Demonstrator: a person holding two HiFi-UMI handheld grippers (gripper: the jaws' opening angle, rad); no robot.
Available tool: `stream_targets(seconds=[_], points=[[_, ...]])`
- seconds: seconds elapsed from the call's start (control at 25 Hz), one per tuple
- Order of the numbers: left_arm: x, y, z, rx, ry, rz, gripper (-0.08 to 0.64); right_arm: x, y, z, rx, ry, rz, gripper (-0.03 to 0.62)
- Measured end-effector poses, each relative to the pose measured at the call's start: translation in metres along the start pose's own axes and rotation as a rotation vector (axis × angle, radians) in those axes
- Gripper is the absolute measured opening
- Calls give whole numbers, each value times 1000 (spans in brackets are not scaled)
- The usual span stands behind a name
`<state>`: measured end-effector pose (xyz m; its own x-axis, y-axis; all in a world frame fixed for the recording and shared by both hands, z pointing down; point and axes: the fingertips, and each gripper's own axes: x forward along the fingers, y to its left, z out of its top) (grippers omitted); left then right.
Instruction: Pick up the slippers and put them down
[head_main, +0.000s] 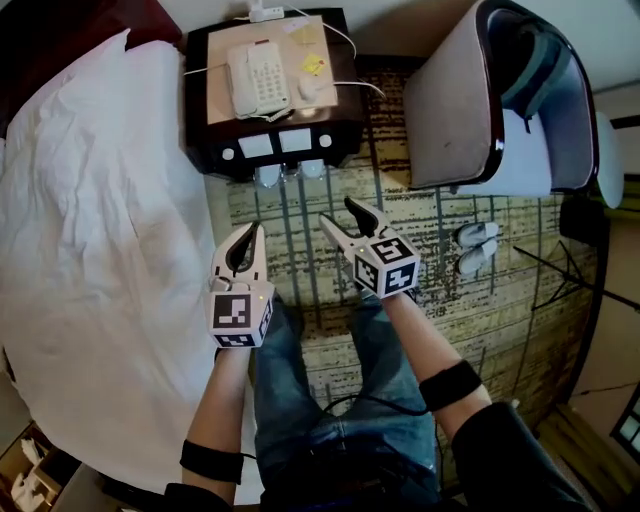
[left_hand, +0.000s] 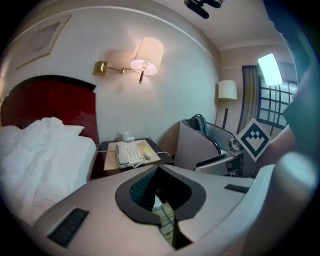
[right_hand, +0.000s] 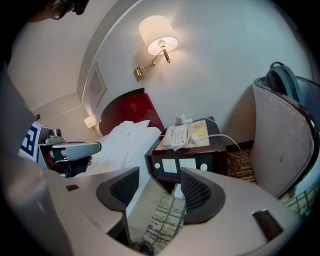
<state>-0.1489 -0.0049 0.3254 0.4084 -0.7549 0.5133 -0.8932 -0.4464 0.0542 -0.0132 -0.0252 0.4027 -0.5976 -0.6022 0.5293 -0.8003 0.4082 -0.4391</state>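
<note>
White slippers (head_main: 478, 247) lie side by side on the carpet (head_main: 300, 215), just below the chair (head_main: 450, 110) in the head view and well off to the right of both tools. We judge that the coming move turns on this offset. The right gripper (head_main: 335, 210) is clearly the nearer one, and it stands between the pair and the left gripper (head_main: 256, 232), so the reach should swing rightward, not straight ahead toward the nightstand (head_main: 270, 140). The slippers' long axes run roughly across the picture, tilted a little up to the right, so each presents an end to the right gripper; we cannot tell which end is the toe. The right gripper's jaws stand partly apart with only carpet showing between them, and the left gripper's jaws are closed together on nothing. Only the head view shows the slippers at all. Both gripper views look over their jaws at the nightstand and the lit wall. The right gripper view catches the chair at its right edge but not the floor beside it, where the slippers lie. The left gripper view shows the bed (left_hand: 45, 155) and the right gripper's marker cube, but no slippers.
</note>
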Motion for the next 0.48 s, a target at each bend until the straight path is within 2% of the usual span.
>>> stream_targets(seconds=[0.04,0.2,0.24,0.36,0.48], points=[[12,3,-15,-3,0,3,0,13,-9,-13,16,8,1,298],[58,8,-71,-13,4,2,0,58,-48,-61,78,16,-2,303],[70,9,-85,-15,8,-3,0,70,-58,-72,90,17,-3,334],[110,11,-131,-13,26,-22,0,105,-90,-106,123,13,-7,336],[145,10,-176,-17,46,-34,0,137,-123,-144,178,11,-26,388]])
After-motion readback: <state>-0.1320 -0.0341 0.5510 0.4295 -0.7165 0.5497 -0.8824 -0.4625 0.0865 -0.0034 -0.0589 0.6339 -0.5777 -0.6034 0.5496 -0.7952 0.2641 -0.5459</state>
